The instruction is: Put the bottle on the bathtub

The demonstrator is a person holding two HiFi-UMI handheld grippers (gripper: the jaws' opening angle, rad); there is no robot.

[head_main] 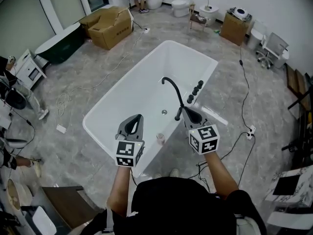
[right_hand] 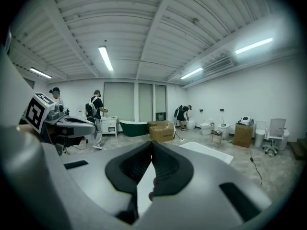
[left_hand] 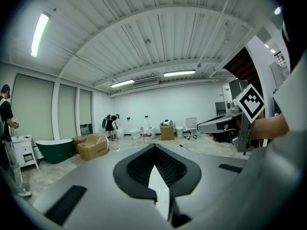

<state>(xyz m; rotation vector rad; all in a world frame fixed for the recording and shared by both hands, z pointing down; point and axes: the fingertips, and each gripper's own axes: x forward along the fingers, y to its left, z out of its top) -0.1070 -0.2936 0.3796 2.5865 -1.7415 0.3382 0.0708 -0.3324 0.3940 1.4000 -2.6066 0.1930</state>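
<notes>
Holding, left: the left gripper [left_hand: 154, 147] grips nothing; its two grey fingers are closed tip to tip, and only a thin white wedge shows below the meeting point.
Holding, right: the right gripper [right_hand: 151, 143] is also closed and empty, its fingertips pressed together; a small pinkish spot shows low in the gap, and I cannot tell what it is.
Finger pads: black, finely ribbed linings that curve into a spade-shaped hollow inside smooth matte grey shells.
Marker cubes: one cube with black-and-white square patterns on each gripper, the left [head_main: 128, 151] and the right [head_main: 204, 138].
Bottle: the small pale pinkish bottle [head_main: 160, 139] stands upright on the near long rim of the tub, between the two grippers and touching neither; it is too small to make out further.
Bathtub: the glossy white rectangular bathtub [head_main: 132, 99] has rounded corners and a flat rim.
Fittings: a thin black gooseneck faucet [head_main: 180, 102] arches over the basin, and three round black knobs [head_main: 195, 90] sit in a row on the rim beside it.
Floor: grey marble-patterned tiles [head_main: 274, 106].
Background: an open brown cardboard box [head_main: 107, 26] near a dark green oval tub [head_main: 61, 45].
</notes>
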